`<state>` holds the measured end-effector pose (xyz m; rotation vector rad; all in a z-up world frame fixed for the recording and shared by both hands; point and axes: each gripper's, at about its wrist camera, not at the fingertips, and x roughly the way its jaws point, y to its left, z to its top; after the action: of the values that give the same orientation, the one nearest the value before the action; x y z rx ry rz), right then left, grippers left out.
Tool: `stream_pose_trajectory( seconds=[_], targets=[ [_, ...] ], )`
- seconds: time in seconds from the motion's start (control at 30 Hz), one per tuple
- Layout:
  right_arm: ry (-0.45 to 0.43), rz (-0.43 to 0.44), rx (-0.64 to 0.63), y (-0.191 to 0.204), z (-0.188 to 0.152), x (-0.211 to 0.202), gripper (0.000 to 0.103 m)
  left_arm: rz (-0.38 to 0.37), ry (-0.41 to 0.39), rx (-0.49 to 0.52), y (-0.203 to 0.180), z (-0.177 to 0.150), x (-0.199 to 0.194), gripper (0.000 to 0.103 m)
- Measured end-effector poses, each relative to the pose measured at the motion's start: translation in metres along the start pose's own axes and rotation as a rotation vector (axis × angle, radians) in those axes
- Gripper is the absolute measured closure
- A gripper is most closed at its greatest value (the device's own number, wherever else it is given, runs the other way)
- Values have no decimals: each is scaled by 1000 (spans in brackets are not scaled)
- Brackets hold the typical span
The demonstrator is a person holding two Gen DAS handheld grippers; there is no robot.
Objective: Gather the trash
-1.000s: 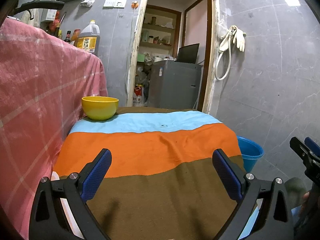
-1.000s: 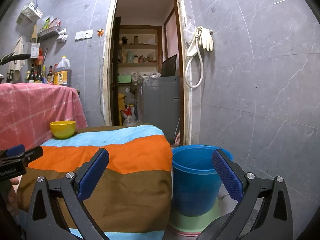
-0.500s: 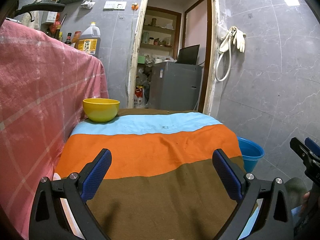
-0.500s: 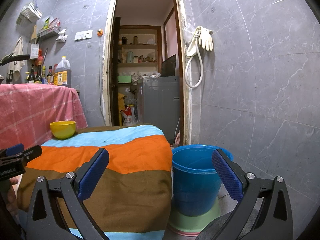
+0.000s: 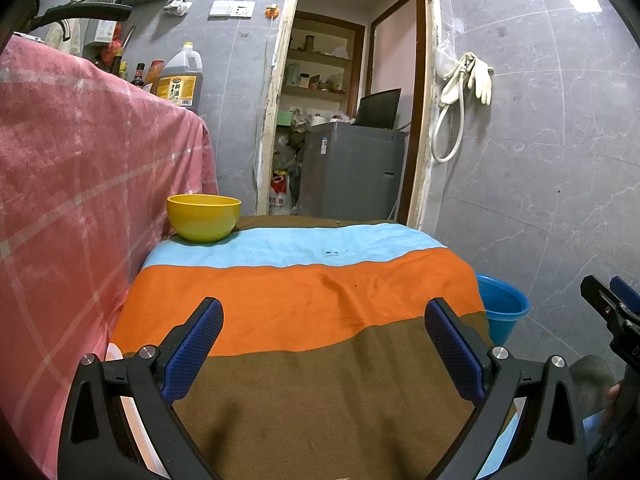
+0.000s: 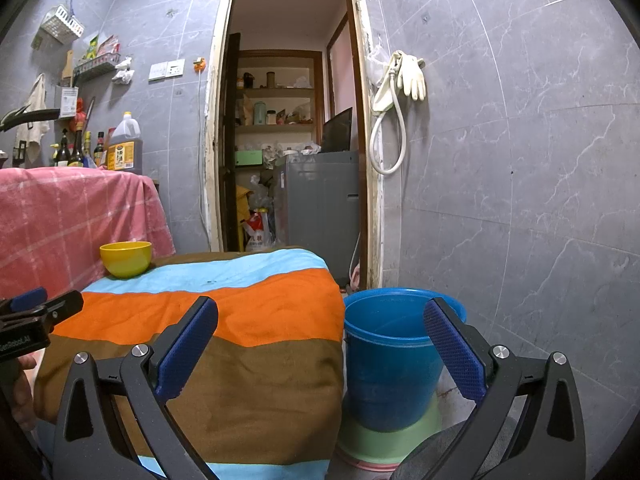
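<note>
My left gripper (image 5: 322,322) is open and empty above the near brown band of the striped cloth on the table (image 5: 304,292). My right gripper (image 6: 320,322) is open and empty, held off the table's right edge, facing a blue bucket (image 6: 390,356) on the floor. The bucket also shows in the left wrist view (image 5: 502,308) beside the table. A yellow bowl (image 5: 203,217) stands at the table's far left corner; it also shows in the right wrist view (image 6: 125,258). No loose trash shows on the cloth.
A pink checked cloth (image 5: 80,184) covers a higher surface on the left, with an oil jug (image 5: 180,80) and bottles behind it. A doorway (image 5: 348,120) with a grey cabinet lies beyond the table. Grey tiled wall on the right; a green base (image 6: 384,436) under the bucket.
The left wrist view has shifted slightly, with the bowl and table sitting a touch higher and to the right. The right gripper has barely moved. Both stay open.
</note>
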<state>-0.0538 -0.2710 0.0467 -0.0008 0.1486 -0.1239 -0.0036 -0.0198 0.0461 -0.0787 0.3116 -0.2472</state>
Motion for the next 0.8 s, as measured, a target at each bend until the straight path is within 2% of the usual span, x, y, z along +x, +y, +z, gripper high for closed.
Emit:
stream_pose_trajectory(
  seconds=[0.8],
  targets=[
    [0, -2, 3, 3, -1, -2, 0, 0, -1, 1, 2, 0, 0, 4]
  ],
)
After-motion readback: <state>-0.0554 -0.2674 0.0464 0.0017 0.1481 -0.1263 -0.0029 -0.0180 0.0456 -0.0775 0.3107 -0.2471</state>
